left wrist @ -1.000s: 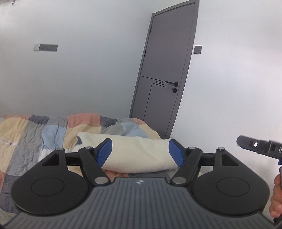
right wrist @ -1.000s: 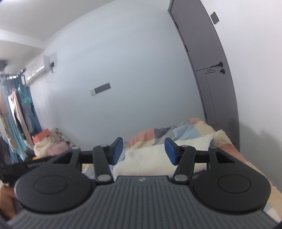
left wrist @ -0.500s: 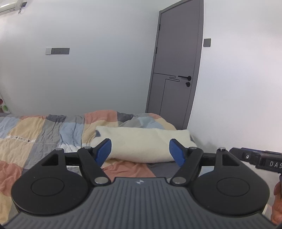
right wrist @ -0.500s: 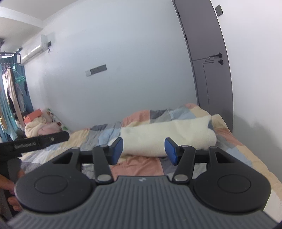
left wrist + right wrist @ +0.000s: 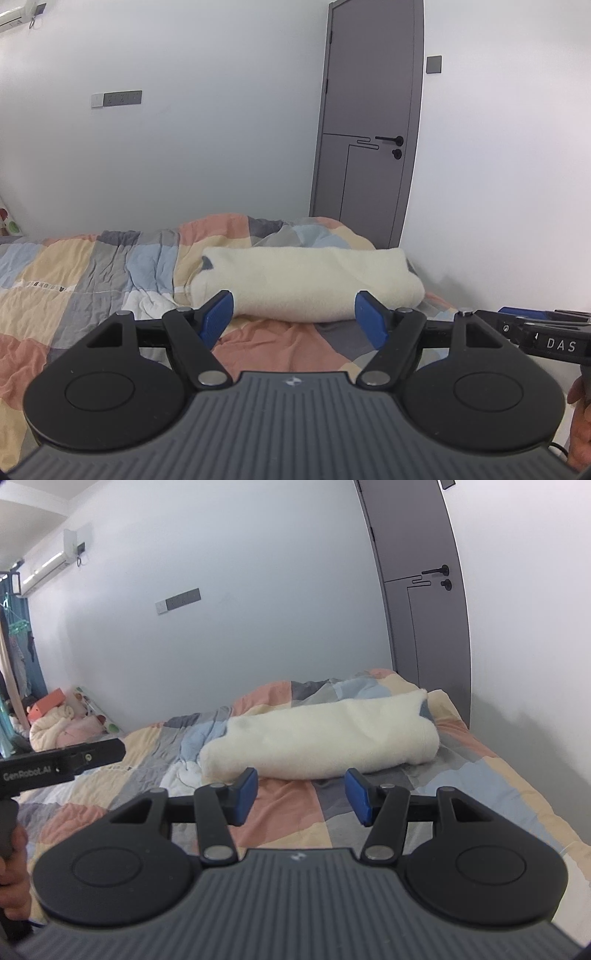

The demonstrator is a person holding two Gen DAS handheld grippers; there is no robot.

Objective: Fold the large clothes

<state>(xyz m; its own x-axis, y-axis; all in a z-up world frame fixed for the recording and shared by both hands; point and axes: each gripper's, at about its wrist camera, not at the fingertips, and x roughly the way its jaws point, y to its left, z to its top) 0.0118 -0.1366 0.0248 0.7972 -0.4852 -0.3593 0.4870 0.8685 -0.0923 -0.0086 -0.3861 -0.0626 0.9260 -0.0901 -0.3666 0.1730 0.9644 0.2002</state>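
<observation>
The left gripper stands wide apart and empty, and the right gripper is parted less widely, also empty; neither touches the cream garment, which lies rolled up on the bed beyond them, near the grey door.

My bed with its patchwork cover.
A fluffy cream roll of cloth lies across it, near the far end by the wall.
</observation>
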